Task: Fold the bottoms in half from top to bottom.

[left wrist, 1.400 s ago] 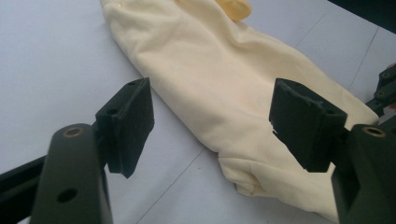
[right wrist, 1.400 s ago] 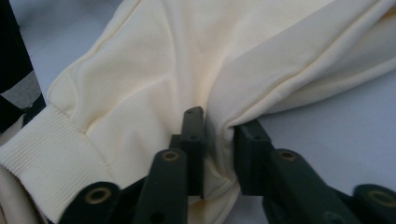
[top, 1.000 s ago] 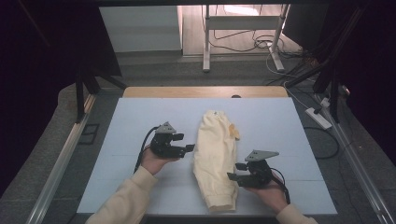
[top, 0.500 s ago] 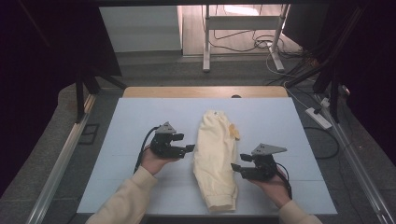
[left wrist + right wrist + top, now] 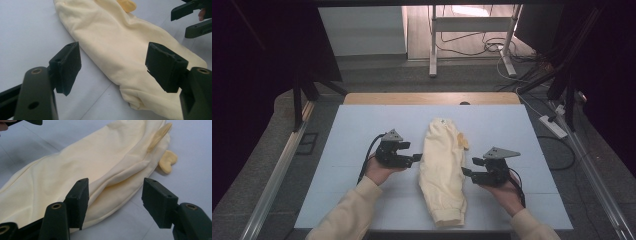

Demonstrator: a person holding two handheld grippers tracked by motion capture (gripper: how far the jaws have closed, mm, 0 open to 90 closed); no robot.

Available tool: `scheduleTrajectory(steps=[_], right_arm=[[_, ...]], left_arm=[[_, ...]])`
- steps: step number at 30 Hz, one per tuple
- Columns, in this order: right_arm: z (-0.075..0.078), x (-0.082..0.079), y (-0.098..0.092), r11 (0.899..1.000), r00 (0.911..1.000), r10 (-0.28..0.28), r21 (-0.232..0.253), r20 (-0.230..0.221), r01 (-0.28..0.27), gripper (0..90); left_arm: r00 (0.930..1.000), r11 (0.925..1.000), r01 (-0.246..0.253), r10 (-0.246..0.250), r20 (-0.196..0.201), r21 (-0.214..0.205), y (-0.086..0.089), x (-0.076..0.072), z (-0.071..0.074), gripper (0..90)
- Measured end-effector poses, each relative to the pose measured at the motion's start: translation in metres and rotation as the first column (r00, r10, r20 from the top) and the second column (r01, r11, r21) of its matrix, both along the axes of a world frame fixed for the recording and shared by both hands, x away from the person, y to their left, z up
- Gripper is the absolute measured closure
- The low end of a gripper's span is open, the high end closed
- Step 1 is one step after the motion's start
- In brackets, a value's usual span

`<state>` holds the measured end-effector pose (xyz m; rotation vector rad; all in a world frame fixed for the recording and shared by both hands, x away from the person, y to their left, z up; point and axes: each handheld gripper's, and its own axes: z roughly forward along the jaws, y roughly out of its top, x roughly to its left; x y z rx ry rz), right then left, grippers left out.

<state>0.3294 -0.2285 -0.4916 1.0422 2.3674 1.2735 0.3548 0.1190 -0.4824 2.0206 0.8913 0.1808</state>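
Cream cloth: a folded pair of pale yellow trousers (image 5: 443,175) lies lengthwise down the middle of the light blue table (image 5: 362,125), waistband at the far end, cuffs toward the person; a neat, narrow strip like this suggests a fold is under way.
Yellow tab: a small darker yellow piece (image 5: 168,161) sticks out beside the garment's far end.
Left gripper (image 5: 414,159): held level just beside the garment's left edge, jaws spread with nothing between the pads, probably poised to take that edge.
Right gripper (image 5: 469,167): just off the right edge, jaws having just been opening, pads (image 5: 78,201) clear of the cloth, which looks like a release.
Symmetry: one gripper on each side lets both long edges be lifted together.
Next move, as a judgement: pinch low on the cloth so all layers come up.
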Motion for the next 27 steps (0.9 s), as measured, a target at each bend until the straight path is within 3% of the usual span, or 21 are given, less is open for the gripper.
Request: scheduleTrajectory(steps=[17,27], right_arm=[[0.005,0.025,0.013,1.0,0.9996,-0.015,0.019,0.022,0.015,37.5],[0.007,0.038,0.019,0.999,0.999,-0.026,0.02,0.036,0.025,36.7]], left_arm=[[0.9997,0.9999,-0.011,0.011,-0.023,-0.007,-0.004,0.016,-0.001,24.0],[0.9998,0.9999,-0.014,0.014,-0.016,-0.008,-0.006,0.024,0.001,23.4]])
